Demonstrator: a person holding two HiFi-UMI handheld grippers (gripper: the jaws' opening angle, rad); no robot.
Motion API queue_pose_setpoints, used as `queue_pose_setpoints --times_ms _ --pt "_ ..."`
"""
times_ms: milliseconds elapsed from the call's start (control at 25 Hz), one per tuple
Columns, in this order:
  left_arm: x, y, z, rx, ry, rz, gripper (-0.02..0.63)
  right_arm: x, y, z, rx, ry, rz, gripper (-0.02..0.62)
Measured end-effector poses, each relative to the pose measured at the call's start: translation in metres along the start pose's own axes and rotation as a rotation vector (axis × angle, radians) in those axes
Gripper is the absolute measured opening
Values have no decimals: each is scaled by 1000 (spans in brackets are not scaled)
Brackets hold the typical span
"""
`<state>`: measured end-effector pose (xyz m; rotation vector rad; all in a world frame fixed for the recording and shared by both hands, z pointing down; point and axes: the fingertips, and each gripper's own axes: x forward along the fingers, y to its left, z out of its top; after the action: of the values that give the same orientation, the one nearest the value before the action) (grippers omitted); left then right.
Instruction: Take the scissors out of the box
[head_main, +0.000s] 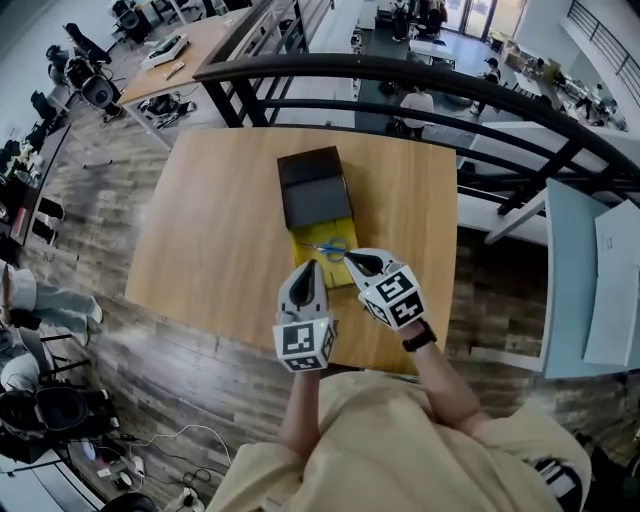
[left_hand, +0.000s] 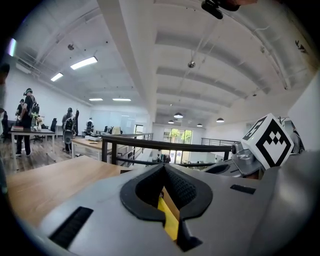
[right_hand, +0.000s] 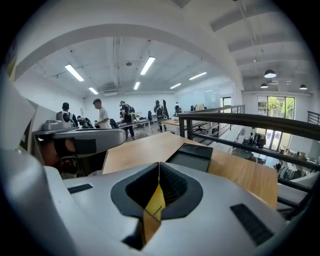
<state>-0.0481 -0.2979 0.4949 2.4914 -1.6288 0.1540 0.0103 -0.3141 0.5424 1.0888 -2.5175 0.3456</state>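
A: L gripper (head_main: 305, 268) and R gripper (head_main: 352, 258), status?

B: Both have jaws pressed together w/ nothing held. The yellow in the slit behind each pair of pads is just the tray (head_main: 308, 236) underneath. The tips sit side by side over the tray's near end.

A: Scissors?

B: The scissors (head_main: 330, 249) lie flat in the tray, just past the tips. Blue handles are on the R gripper's side and the blades point toward the L gripper's. R tip is right beside the handles; can't tell if it touches. Beyond that, the black shell (head_main: 314, 188) abuts the tray's far end, all on the table (head_main: 200, 220).

A: How will they handle?

B: Prob. light and stiff. The blades look thin, slick metal lying flush on the tray floor, so they'd be hard to get under. The handles are thicker plastic w/ better purchase. I'd pinch one handle loop, or across the pivot if a loop slips. The jaws need to open first.

A: Risks?

B: The tray looks like light card and may slide or lift w/ the scissors. L gripper could pin its edge while R lifts.
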Motion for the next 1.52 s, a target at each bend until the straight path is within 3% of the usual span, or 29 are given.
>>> queue_pose_setpoints --times_ms 240,520,1080,1120,1200,1520 --pt "30 27 -5 -25 27 -6 12 44 -18 -4 -56 89 2 14" --pt "55 53 -25 -58 78 9 12 84 -35 -42 -90 265 19 15" --pt "105 77 -72 -139 165 13 12 148 -51 -110 -182 492 134 17" --pt "108 78 -75 -146 170 14 12 151 -51 -115 -191 511 142 22" --pt "112 80 -80 -159 182 16 12 157 -51 -125 -212 554 165 98" --pt "129 101 -96 -185 209 28 12 185 -49 -160 -361 719 232 121"
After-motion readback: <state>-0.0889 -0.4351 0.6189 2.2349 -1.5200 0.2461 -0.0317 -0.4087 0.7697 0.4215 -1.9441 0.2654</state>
